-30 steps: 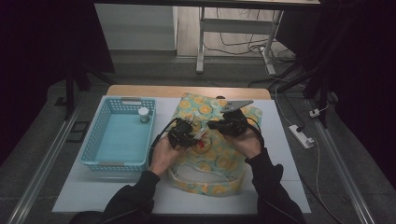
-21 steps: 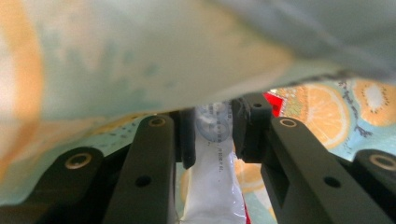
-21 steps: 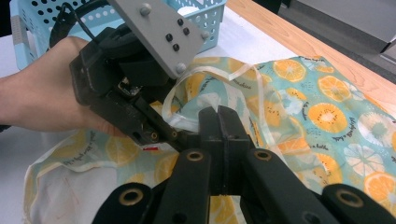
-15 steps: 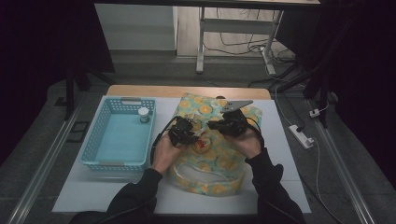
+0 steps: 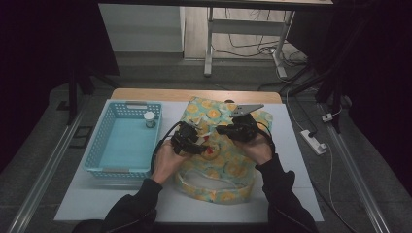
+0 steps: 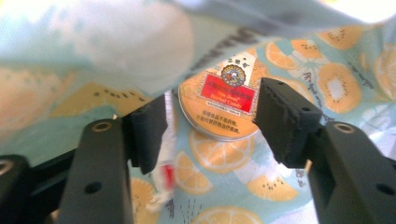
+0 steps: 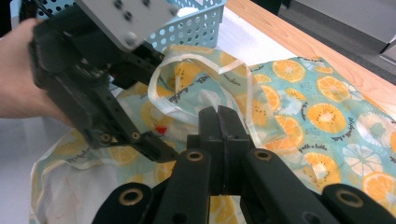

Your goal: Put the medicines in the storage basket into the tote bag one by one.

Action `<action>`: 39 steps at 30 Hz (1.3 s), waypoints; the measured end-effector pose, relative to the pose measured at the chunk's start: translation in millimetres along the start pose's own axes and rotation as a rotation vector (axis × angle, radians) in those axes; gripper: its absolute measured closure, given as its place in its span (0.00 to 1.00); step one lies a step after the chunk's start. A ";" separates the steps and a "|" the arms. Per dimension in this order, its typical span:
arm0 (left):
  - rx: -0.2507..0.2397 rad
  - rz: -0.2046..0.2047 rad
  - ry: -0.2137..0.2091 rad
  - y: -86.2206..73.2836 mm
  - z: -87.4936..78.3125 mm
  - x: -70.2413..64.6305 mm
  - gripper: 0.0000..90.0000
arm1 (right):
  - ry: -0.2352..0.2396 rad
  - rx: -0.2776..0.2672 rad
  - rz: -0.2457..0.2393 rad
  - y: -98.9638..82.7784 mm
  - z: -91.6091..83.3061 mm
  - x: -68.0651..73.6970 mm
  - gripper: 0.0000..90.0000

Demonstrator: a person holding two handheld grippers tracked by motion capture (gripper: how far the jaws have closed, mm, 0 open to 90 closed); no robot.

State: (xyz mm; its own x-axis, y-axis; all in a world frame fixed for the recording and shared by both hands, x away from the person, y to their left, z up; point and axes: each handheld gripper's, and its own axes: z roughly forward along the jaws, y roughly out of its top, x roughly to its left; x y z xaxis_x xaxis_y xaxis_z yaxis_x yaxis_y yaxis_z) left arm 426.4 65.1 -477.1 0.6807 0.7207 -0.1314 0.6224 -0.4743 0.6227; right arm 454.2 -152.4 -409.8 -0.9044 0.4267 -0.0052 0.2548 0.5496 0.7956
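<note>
From the high view, a fruit-print cloth bag [image 5: 221, 160] lay on the white table [image 5: 291, 194], just right of a light-blue basket [image 5: 124, 145] that held a small white-capped bottle [image 5: 149, 119] in its far right corner. Both of the person's hands met over the middle of the bag. The left gripper [image 5: 194, 141] pointed into the bag's opening, with a bit of red and orange showing just beyond its tip; the right gripper [image 5: 228, 130] sat close beside it, toward the far side, its grey plate on top.

In the left gripper view, the two black jaws stood apart — they had just been opening — and no pad pressed on anything. Between them and a little farther in lay a round orange tin [image 6: 219, 105] with a red label, flat on the bag's printed inside [image 6: 224, 163]. A fold of the bag [image 6: 93, 42] hung over the scene from above. A blurred red-and-white scrap [image 6: 164, 177] showed just beside the left jaw; what it was could not be told.

In the right gripper view, the right gripper [image 7: 219, 112] had its jaws pressed together, pinching the bag's white-edged rim [image 7: 205, 100] and holding it lifted so the mouth gaped. The left gripper [image 7: 159, 149] reached down into that opening from the left, the hand [image 7: 18, 74] behind it. The basket [image 7: 196, 23] stood beyond, and the table's wooden edge [image 7: 299, 37] ran along the far side.
</note>
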 end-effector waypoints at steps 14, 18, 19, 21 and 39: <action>-0.035 -0.021 -0.140 -10.4 -22.8 -2.7 0.14 | -0.001 0.006 0.006 -1.2 0.7 -1.7 1.00; -0.052 -0.019 -0.159 -14.3 -32.7 -3.1 0.07 | -0.001 0.007 0.006 -1.3 0.7 -1.7 1.00; -0.058 -0.016 -0.155 -15.5 -35.4 -2.7 0.06 | -0.001 0.006 0.006 -1.3 0.7 -1.8 1.00; -0.065 -0.015 -0.148 -17.5 -41.0 -0.3 0.05 | -0.001 0.007 0.006 -1.2 0.6 -1.7 1.00; -0.099 -0.026 -0.084 -44.7 -76.3 43.3 0.00 | 0.000 0.013 0.005 -1.9 2.5 -1.3 1.00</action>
State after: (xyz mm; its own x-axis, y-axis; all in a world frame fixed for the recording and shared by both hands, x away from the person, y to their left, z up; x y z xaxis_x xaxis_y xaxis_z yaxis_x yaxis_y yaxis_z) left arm 398.6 156.1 -451.7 0.6972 0.6854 -0.2101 0.6021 -0.4007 0.6906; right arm 455.7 -152.2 -412.9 -0.9032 0.4292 -0.0009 0.2639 0.5570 0.7874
